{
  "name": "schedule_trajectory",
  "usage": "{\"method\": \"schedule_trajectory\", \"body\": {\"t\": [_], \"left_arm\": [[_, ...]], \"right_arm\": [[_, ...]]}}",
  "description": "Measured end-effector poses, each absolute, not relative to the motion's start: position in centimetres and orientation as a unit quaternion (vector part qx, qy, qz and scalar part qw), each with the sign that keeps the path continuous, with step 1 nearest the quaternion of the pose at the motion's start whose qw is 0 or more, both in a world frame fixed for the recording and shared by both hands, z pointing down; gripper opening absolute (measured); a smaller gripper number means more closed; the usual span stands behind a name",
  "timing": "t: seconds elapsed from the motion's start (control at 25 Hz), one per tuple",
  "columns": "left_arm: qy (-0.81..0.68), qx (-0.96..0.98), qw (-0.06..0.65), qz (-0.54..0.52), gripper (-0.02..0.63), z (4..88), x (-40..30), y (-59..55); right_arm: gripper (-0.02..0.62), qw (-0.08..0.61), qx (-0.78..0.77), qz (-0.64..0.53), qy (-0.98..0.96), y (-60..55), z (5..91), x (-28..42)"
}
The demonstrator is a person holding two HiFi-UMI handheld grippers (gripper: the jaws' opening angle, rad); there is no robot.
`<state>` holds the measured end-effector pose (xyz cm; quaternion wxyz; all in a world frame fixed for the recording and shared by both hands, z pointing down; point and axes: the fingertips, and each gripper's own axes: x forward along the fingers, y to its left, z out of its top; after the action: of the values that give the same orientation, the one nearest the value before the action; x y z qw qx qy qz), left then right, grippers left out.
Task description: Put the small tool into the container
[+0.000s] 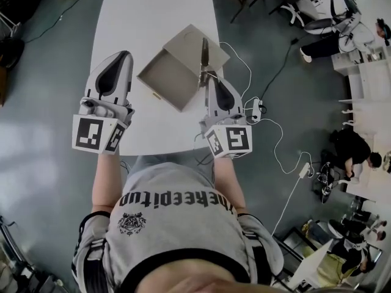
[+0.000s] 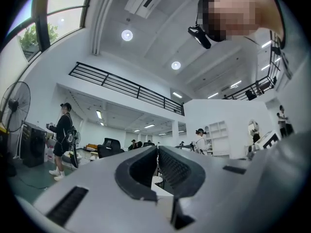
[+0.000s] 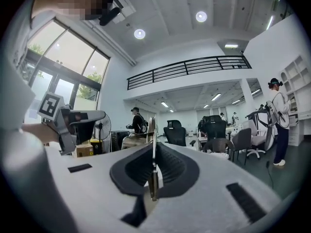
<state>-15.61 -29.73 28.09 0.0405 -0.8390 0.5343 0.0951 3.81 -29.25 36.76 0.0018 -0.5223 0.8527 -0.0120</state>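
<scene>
Head view: the right claw (image 1: 208, 81) holds the small tool (image 1: 204, 54) over the right side of the open container (image 1: 165, 78) on the white worktop (image 1: 153, 11). The left claw (image 1: 121, 57) is beside the container.
Left gripper view: jaws together, empty.
Right gripper view: jaws pinch the thin tool (image 3: 153, 178).

My left gripper (image 1: 124, 55) and right gripper (image 1: 209, 79) wear pale grey shells with black ribbed pads (image 2: 176, 168), each carrying a cube (image 1: 98, 134) of black-and-white square markers (my grey shirt (image 1: 177, 215) bears black lettering and an emblem).
</scene>
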Motion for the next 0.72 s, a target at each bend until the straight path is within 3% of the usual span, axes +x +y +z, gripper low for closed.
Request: {"method": "schedule_trajectory", "body": {"t": [0.72], "left_arm": [[0.511, -0.854, 0.005, 0.1, 0.014, 32.1, -18.7, -34.3]], "right_arm": [[0.002, -0.193, -0.496, -0.041, 0.845, -33.1, 50.5, -0.7]]}}
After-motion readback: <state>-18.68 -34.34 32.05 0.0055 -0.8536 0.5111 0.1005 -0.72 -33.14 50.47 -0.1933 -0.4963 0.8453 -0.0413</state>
